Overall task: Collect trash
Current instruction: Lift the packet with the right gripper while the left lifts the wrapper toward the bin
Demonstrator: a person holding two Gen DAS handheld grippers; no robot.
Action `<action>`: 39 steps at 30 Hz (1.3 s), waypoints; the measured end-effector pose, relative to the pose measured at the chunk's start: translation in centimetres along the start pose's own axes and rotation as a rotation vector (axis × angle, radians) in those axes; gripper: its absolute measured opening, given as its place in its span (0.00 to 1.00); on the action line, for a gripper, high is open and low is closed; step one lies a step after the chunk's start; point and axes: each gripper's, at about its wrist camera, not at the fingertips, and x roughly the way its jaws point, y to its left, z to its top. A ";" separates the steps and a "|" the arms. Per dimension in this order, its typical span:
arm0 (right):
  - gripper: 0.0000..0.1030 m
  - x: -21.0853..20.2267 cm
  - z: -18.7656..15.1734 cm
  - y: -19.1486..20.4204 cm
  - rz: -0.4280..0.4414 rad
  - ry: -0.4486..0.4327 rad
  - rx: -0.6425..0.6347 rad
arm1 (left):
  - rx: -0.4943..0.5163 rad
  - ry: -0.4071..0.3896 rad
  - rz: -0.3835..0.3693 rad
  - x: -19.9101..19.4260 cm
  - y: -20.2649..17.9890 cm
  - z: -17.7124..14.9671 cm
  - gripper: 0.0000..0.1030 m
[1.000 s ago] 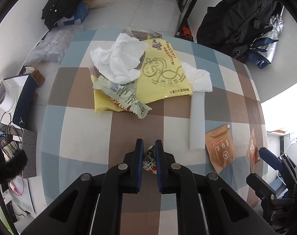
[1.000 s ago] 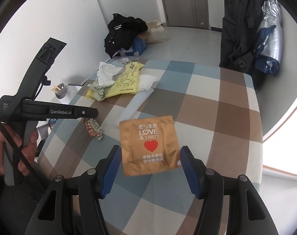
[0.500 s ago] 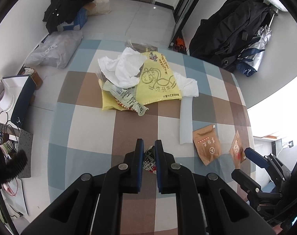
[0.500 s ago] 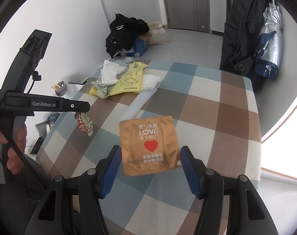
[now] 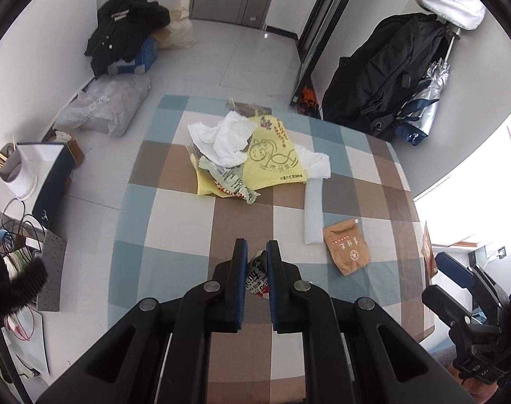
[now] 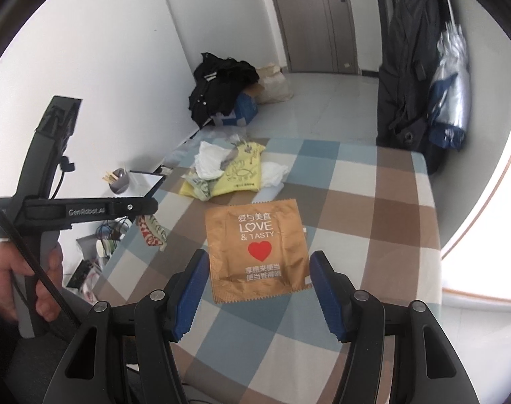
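Note:
My left gripper (image 5: pixel 256 252) is shut on a small crumpled red-and-white wrapper (image 5: pixel 258 274) and holds it high above the checked table (image 5: pixel 181 215). The wrapper also hangs from that gripper in the right wrist view (image 6: pixel 152 230). My right gripper (image 6: pixel 259 262) holds a brown "LOVE & TASTY" packet (image 6: pixel 257 247) between its wide-set blue fingers above the table. A pile of trash with a yellow bag (image 5: pixel 272 155) and white tissue (image 5: pixel 223 138) lies at the table's far side. A second brown packet (image 5: pixel 346 249) lies on the table.
A white foam strip (image 5: pixel 314 212) lies beside the pile. Black bags and a folded umbrella (image 5: pixel 420 107) stand by the right wall. Clothes and plastic bags (image 5: pixel 104 107) lie on the floor to the left. A cup and cables sit on a low stand at left.
Both grippers have risen: the table and trash pile look smaller and farther. The left gripper keeps the wrapper, the right keeps the brown packet.

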 end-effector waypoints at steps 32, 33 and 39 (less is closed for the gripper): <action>0.59 -16.8 -0.1 -3.1 -0.005 -0.284 0.156 | 0.238 -0.189 -0.098 -9.2 -11.4 -1.7 0.07; 0.59 -17.6 -0.2 -3.5 -0.012 -0.292 0.166 | 0.249 -0.189 -0.106 -9.2 -12.1 -1.7 0.07; 0.59 -22.1 -1.0 -7.3 -0.070 -0.338 0.228 | 0.311 -0.156 -0.195 -8.0 -17.5 -1.6 0.07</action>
